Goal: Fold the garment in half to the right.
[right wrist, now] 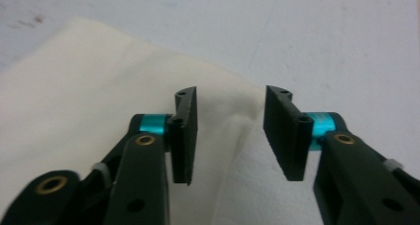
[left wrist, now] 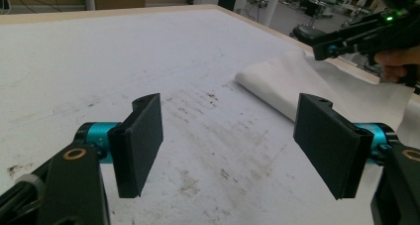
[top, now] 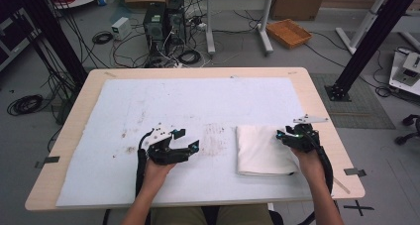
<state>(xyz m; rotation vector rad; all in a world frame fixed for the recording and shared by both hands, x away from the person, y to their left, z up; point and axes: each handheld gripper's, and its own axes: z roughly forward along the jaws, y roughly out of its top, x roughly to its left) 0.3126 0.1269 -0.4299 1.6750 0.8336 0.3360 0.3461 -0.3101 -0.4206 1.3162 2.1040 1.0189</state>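
Left gripper point(top: 185, 140) jaws spread; right gripper point(right wrist: 229, 131) jaws parted, seemingly above cloth point(top: 260, 149) edge.

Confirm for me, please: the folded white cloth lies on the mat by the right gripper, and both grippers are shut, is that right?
Not quite. The folded white cloth does lie by the right gripper, but both grippers are open: the left gripper view shows the left gripper with its jaws wide apart, and the right gripper view shows a gap too.

A cream folded cloth point(top: 261, 149) lies under the black right tongs point(top: 286, 134). The white mat point(top: 148, 111) by the black, teal-jointed left tongs point(top: 187, 140) bears brown stains.
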